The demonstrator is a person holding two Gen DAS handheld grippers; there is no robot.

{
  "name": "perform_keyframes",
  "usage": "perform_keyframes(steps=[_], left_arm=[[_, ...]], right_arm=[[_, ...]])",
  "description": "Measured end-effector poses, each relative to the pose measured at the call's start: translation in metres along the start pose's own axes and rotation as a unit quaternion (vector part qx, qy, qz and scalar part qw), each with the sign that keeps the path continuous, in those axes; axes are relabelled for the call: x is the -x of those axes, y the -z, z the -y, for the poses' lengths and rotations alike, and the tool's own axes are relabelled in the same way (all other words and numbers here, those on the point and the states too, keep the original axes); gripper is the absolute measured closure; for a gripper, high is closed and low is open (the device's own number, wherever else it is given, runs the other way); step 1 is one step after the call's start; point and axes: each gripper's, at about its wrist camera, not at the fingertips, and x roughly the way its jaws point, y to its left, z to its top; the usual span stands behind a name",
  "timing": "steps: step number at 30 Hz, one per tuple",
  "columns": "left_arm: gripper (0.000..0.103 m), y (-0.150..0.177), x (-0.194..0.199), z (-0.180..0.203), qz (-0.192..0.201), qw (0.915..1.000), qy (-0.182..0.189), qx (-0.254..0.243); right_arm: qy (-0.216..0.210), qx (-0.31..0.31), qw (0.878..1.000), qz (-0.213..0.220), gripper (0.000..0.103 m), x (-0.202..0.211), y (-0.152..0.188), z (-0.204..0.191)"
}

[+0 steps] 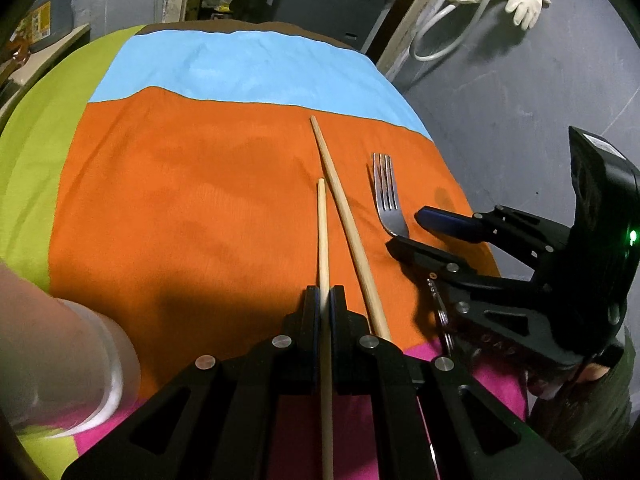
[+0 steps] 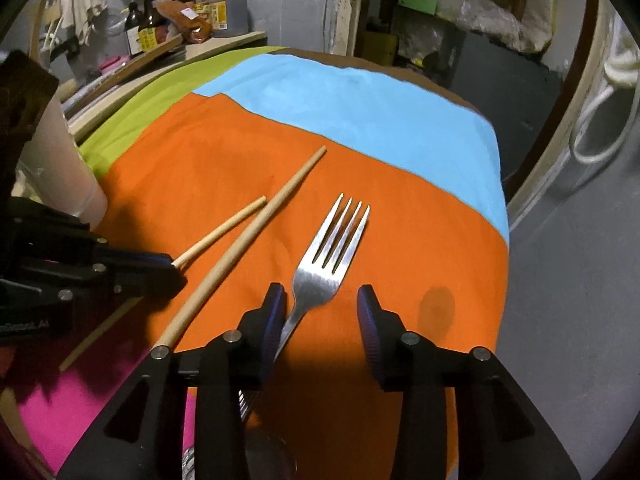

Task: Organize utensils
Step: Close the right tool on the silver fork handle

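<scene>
Chopsticks and a fork (image 2: 332,256) are laid on the orange part of a colourful cloth (image 1: 180,200). One chopstick (image 1: 323,248) is clamped tight by the left gripper (image 1: 324,300). The other chopstick (image 1: 344,216) is left just beside it. The right gripper (image 2: 322,312) is held with its fingers apart around the fork's handle, on the right.

Black tool (image 2: 322,312); blue pads (image 2: 368,320); silver screws (image 2: 410,338)
</scene>
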Motion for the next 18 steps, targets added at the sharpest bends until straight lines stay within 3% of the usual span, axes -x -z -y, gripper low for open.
perform_keyframes(steps=[5,11,16,18], left_arm=[[0.099,0.003,0.000,0.010,0.002,0.9993,-0.027,-0.025],[0.099,0.005,-0.003,0.009,0.002,0.9995,-0.024,-0.022],[0.099,0.006,-0.003,0.008,0.009,0.9994,-0.024,-0.023],[0.099,0.008,-0.002,0.010,0.014,0.9991,-0.028,-0.028]], right_arm=[[-0.019,-0.020,1.000,-0.004,0.061,-0.002,-0.001,0.006],[-0.016,-0.039,0.999,0.009,0.059,-0.007,-0.005,0.004],[-0.003,-0.050,0.999,0.022,0.065,-0.011,-0.009,0.001],[0.012,-0.055,0.998,0.025,0.076,-0.013,-0.012,0.000]])
